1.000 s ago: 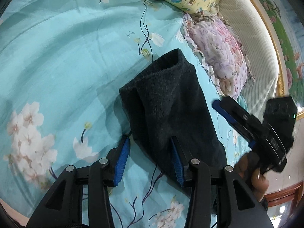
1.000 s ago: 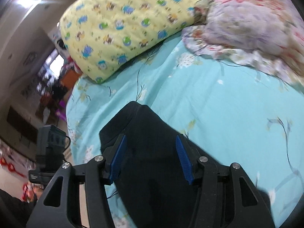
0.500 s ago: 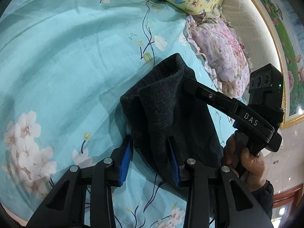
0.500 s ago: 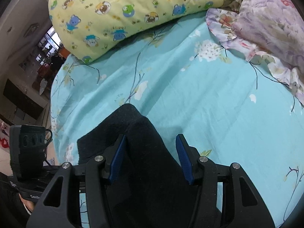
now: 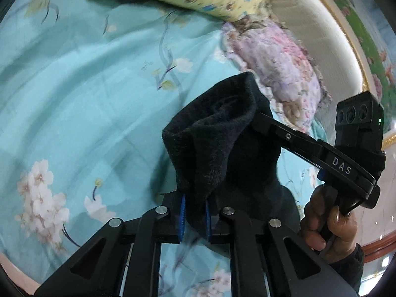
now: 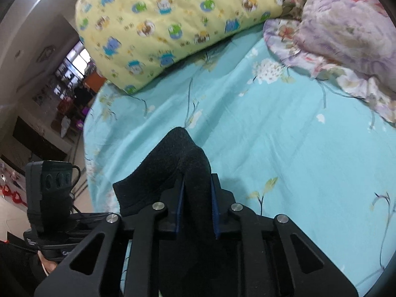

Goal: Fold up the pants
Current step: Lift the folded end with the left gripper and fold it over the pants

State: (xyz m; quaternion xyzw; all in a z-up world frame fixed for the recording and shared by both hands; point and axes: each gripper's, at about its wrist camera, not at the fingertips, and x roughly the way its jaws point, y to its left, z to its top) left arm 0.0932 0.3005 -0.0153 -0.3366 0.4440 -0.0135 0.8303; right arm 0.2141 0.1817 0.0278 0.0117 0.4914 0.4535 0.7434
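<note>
Black pants, thick fuzzy knit, bunched into a narrow folded bundle on the bed, over a turquoise sheet printed with white blossoms. Near end of the bundle lifted off the sheet, with a rounded fold peaking at the far end; a shadow lies under it on the sheet. Left tool: jaws closing, blue pads pressed onto a pinched ridge of the black fabric at its near left edge, little gap left between them. Right tool: jaws also closing, blue pads squeezing a thick fold of the same pants, fabric filling the gap and rising in a hump just ahead of the pads. In the left view the right tool reaches in from the right, its long black finger buried in the cloth at the far fold, a hand wrapped around its handle. Beyond the pants, well apart: a yellow cartoon-print pillow and a pink-and-lilac flowered pillow at the head of the bed. Motion blur across the sheet.
</note>
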